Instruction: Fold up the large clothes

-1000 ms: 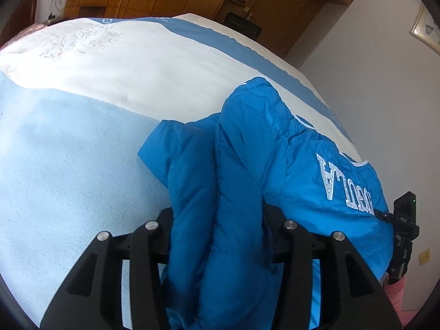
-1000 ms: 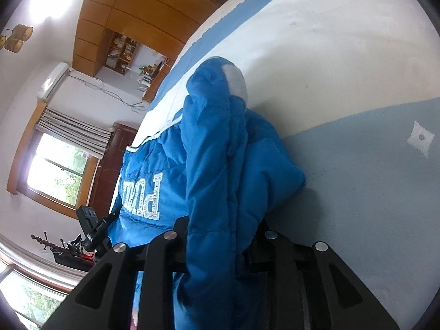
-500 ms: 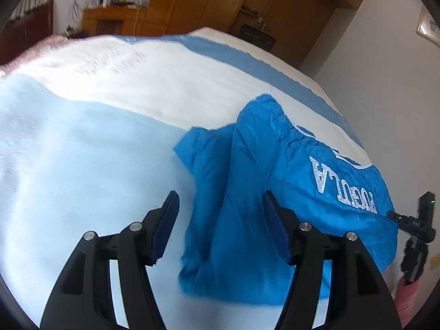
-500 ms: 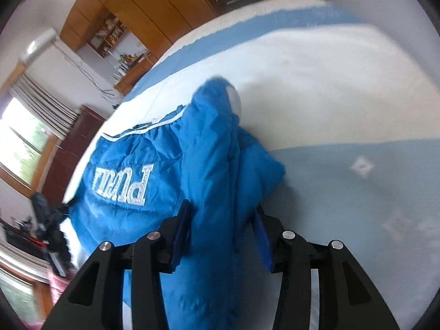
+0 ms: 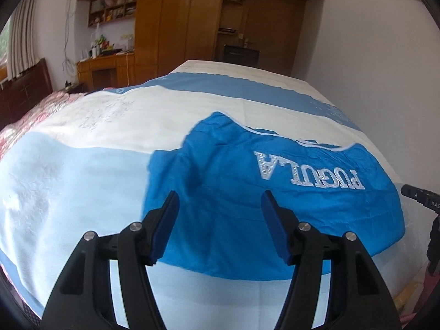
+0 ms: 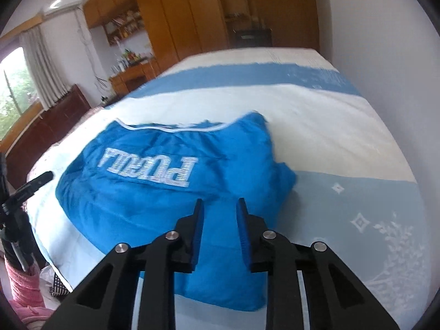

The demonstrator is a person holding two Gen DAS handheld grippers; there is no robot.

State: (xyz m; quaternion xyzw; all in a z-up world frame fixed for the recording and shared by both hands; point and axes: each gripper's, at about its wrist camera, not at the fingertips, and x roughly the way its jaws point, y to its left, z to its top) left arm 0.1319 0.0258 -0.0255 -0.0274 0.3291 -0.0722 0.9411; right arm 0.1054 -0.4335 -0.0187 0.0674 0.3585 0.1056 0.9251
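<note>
Blue and puffy, the padded jacket (image 5: 275,192) lies folded on the bed (image 5: 82,178), close to the near edge and toward the side where a tripod (image 6: 16,211) stands, its white lettering facing up. The filling looks springy, so my worry is that the tucked sleeve at the far corner of the bundle could creep back out now that nothing presses on it; one lobe already bulges off the side toward the pale blue band of the bedspread (image 6: 357,192). If another fold follows, a grip taken too shallow on this slick shell may slide off, or catch only the top layer and drag the stack apart.

The left gripper (image 5: 218,220) hangs above the jacket's near part with its jaws about half spread, holding nothing. The right gripper (image 6: 218,217) is also empty: its jaws have just been closing and stand at a narrow gap, with no cloth between the blue pads (image 6: 198,233).
</note>
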